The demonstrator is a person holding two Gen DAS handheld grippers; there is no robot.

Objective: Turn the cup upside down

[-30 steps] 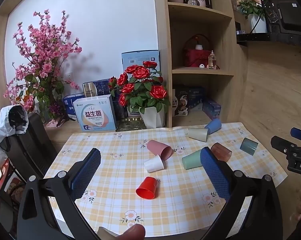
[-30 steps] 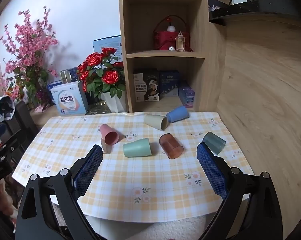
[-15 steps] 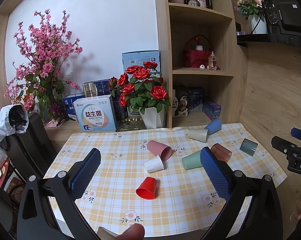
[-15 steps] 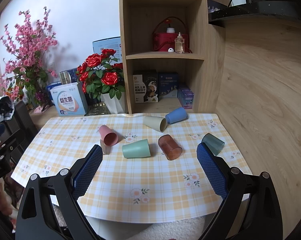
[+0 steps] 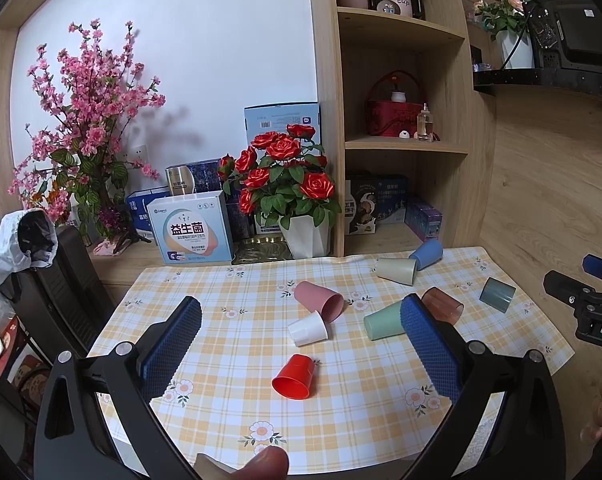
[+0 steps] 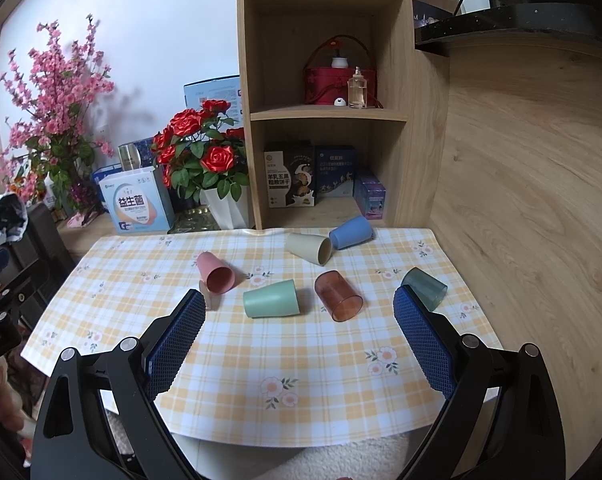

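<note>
Barely any change against half a second back: only a slight drift of both views, no cup touched. Holding the left gripper (image 5: pixel 300 312) and the right gripper (image 6: pixel 299 306) spread wide apart above the near edge of the checked table (image 6: pixel 229 360), gripping nothing. Eight cups lying on their sides: red cup (image 5: pixel 293 377) nearest the left tool, white cup (image 5: pixel 308 328) and pink cup (image 5: pixel 320 300) beyond, green cup (image 6: pixel 271 299) and brown cup (image 6: pixel 338 296) ahead of the right. Not yet started, by the look of it; probably still choosing a cup.
</note>
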